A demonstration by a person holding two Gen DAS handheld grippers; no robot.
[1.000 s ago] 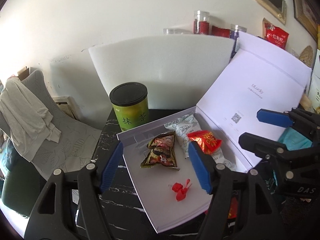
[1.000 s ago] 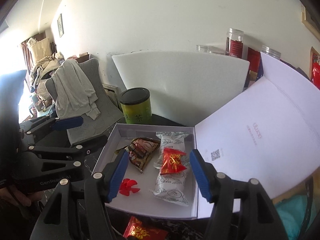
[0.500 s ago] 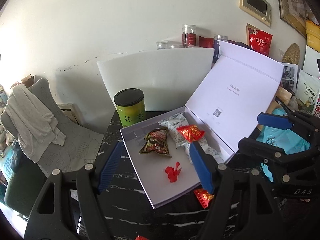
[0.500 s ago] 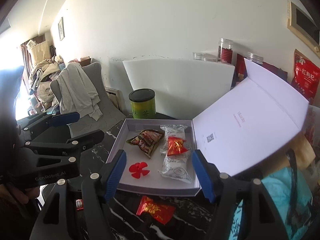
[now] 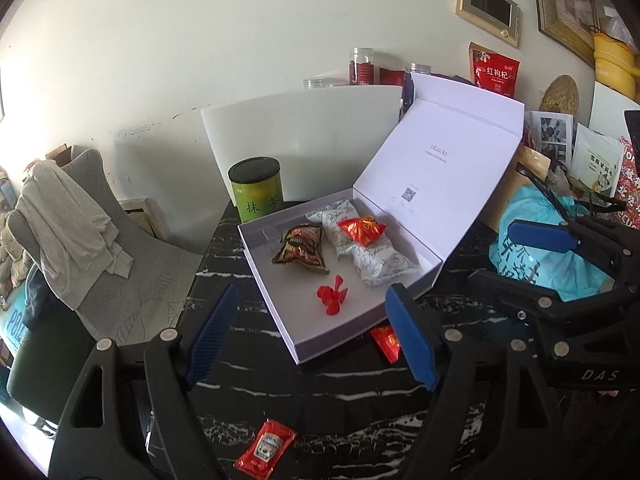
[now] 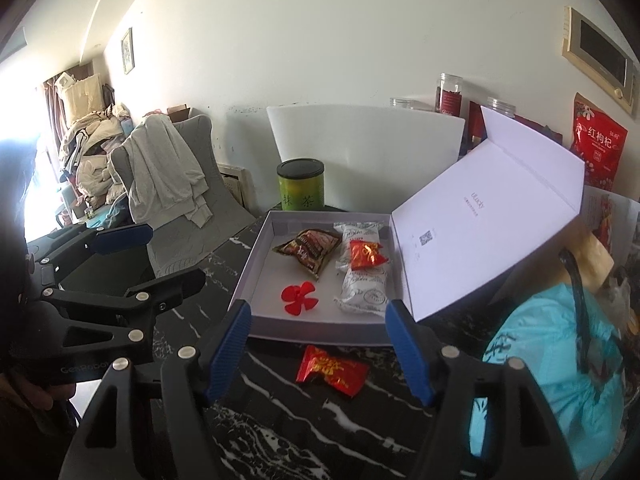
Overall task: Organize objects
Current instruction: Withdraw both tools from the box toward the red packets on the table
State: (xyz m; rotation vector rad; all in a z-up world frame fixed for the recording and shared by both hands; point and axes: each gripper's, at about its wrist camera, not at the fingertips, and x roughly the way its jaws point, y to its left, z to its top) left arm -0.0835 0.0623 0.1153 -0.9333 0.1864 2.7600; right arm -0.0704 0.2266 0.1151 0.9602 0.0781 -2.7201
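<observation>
An open white box (image 5: pixel 288 292) (image 6: pixel 260 280) lies on the black marble table with its lid (image 5: pixel 440 168) raised to the right. Inside are a brown snack packet (image 5: pixel 300 246) (image 6: pixel 312 250), white packets (image 5: pixel 372 256) (image 6: pixel 360 280) with a red candy (image 5: pixel 362 230) on top, and a red plastic flower (image 5: pixel 332 300) (image 6: pixel 298 298). Another red candy (image 6: pixel 330 368) (image 5: pixel 386 342) lies on the table before the box. A ketchup sachet (image 5: pixel 266 450) lies nearer. My left gripper (image 5: pixel 313 289) is opening, nothing between its jaws. My right gripper (image 6: pixel 318 305) stands open and empty, short of the box.
A green matcha tin (image 5: pixel 258 190) stands behind the box against a white foam board (image 5: pixel 304 136). A teal bag (image 6: pixel 540 360) and packets crowd the right. A grey chair with a garment (image 5: pixel 68 216) is at the left. Jars stand along the wall.
Both grippers have drawn back from the box, which now looks smaller. The loose red candy and the ketchup sachet have come into view. Both pairs of jaws stand wider.
</observation>
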